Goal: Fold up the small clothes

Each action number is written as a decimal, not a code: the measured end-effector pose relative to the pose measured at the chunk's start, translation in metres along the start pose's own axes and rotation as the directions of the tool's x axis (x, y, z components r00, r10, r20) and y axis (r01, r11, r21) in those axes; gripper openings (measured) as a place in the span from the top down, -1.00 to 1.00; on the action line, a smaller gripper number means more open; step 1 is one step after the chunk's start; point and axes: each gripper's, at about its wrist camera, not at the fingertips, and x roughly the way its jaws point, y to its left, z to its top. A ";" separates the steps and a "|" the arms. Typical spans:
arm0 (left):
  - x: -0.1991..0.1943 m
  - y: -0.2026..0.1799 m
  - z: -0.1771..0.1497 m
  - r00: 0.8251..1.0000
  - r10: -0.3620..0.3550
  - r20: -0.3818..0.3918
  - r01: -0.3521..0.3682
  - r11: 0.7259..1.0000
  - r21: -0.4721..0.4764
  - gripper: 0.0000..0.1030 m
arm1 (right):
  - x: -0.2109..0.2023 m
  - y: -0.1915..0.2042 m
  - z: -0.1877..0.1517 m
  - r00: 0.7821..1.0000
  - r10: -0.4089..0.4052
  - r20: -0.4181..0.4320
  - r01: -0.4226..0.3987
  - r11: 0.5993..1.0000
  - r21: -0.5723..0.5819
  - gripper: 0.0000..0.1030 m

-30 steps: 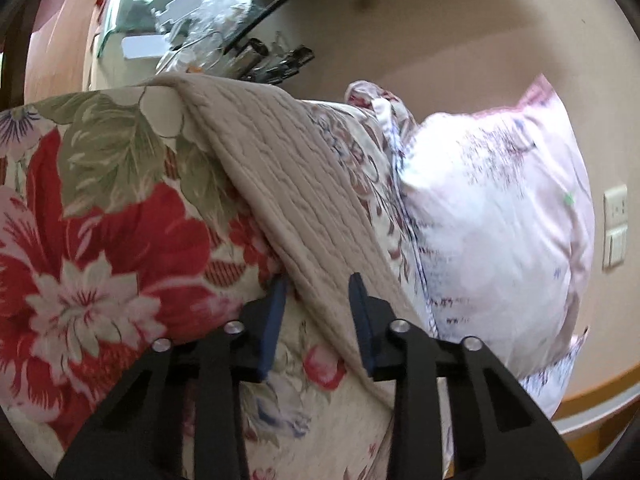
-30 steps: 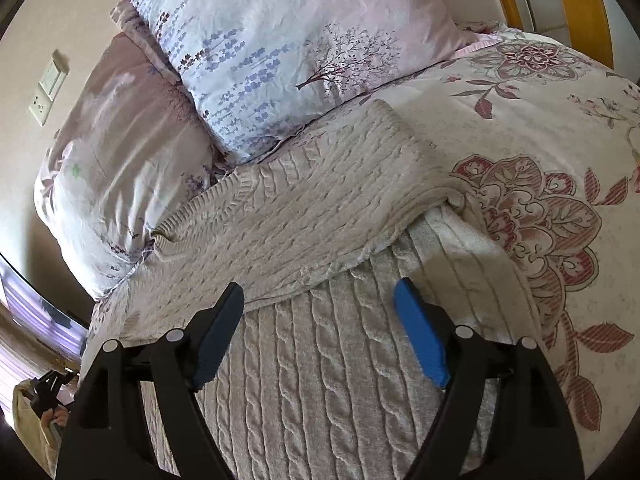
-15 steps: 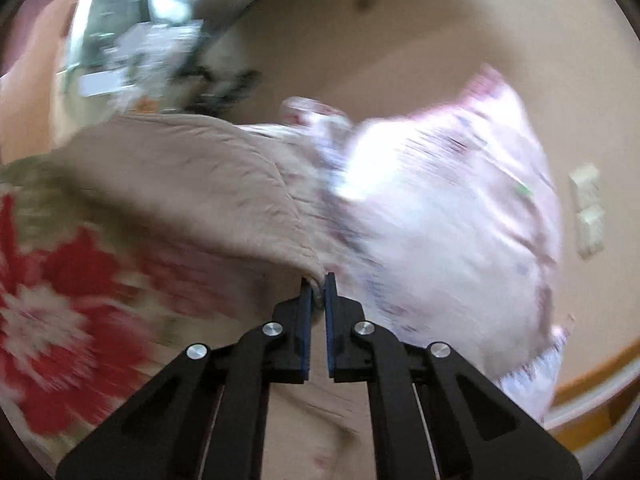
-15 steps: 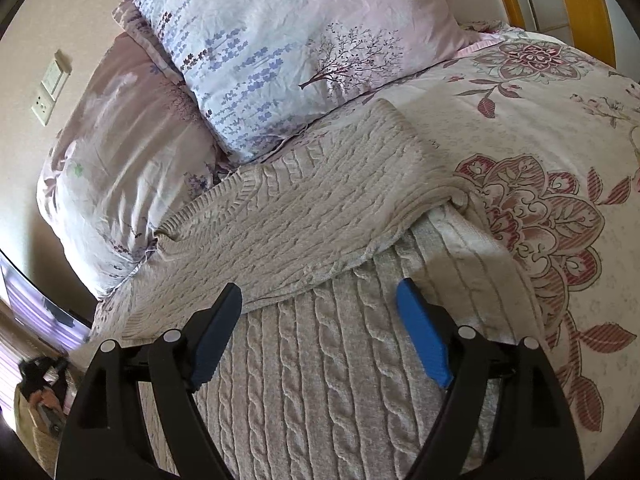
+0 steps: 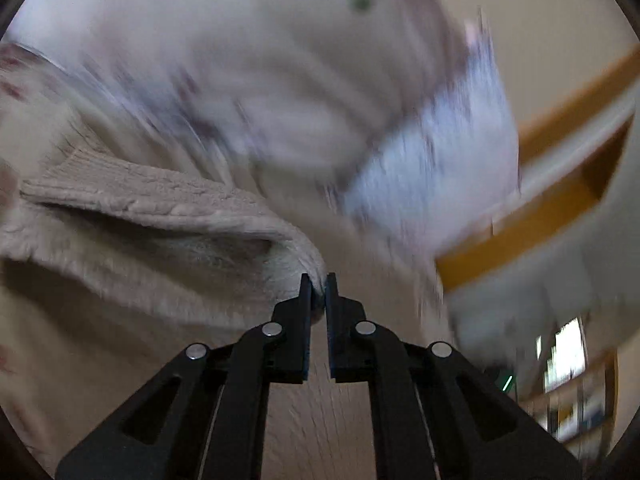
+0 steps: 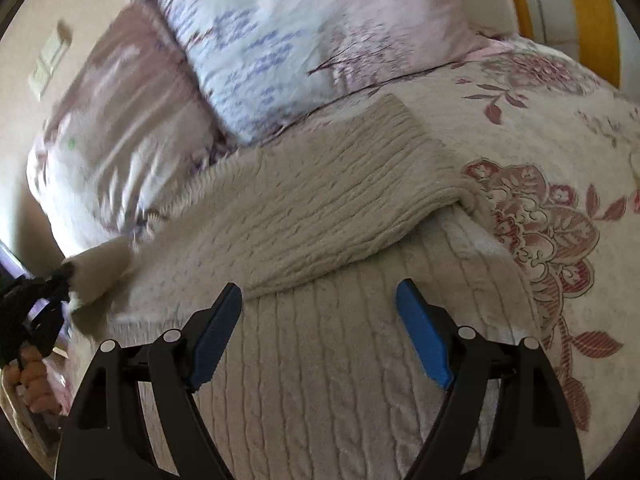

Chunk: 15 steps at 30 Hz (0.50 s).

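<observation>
A beige cable-knit sweater (image 6: 320, 216) lies on the bed with one sleeve folded across its body. My left gripper (image 5: 319, 286) is shut on the sweater's edge (image 5: 168, 208) and lifts it off the bed; it also shows at the left edge of the right wrist view (image 6: 66, 280), gripping a raised fold. My right gripper (image 6: 320, 320) is open and empty, hovering over the sweater's lower body, its blue pads (image 6: 424, 332) wide apart.
Two pink and lilac floral pillows (image 6: 280, 32) lean against the wall behind the sweater. A floral quilt (image 6: 560, 208) covers the bed to the right. A yellow and white frame (image 6: 592, 12) stands at the far right. The left wrist view is motion-blurred.
My left gripper closed on the sweater's edge and swung it up and over, toward the pillows. My right gripper stayed open above the sweater, almost still.
</observation>
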 end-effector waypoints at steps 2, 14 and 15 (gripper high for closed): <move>0.025 -0.004 -0.014 0.994 0.027 -0.107 -0.023 0.999 0.041 0.56 | -0.003 0.011 0.003 0.999 0.016 -0.030 -0.017 0.999 -0.037 -0.58; -0.087 0.085 -0.004 0.982 0.104 0.157 -0.079 0.985 -0.154 0.25 | -0.006 0.205 -0.014 0.969 0.208 -0.132 -0.241 0.684 -0.688 -0.21; -0.089 0.089 -0.002 0.980 0.113 0.164 -0.086 0.982 -0.166 0.25 | 0.000 0.219 -0.021 0.970 0.203 -0.131 -0.233 0.651 -0.723 -0.16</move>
